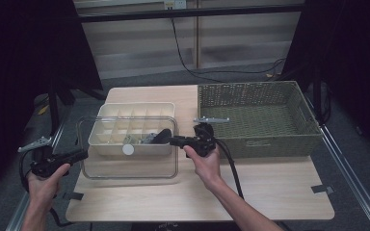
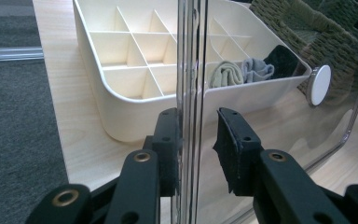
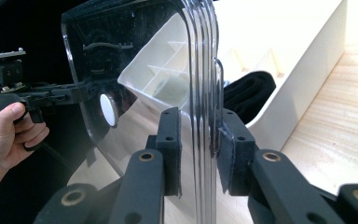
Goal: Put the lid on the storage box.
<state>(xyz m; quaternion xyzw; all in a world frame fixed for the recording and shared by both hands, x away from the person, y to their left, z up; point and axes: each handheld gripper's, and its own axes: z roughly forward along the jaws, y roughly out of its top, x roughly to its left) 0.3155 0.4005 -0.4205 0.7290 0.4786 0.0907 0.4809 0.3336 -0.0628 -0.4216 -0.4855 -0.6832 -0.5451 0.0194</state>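
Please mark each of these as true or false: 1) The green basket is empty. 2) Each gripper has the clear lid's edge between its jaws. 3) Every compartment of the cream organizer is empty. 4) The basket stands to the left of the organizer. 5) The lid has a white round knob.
1) True: the green basket holds nothing.
2) True: the left gripper and the right gripper each have an edge of the clear lid between their jaws.
3) False: the cream organizer has rolled cloths in some compartments.
4) False: in the high view it stands to the organizer's right.
5) True: the white round knob sits on it.
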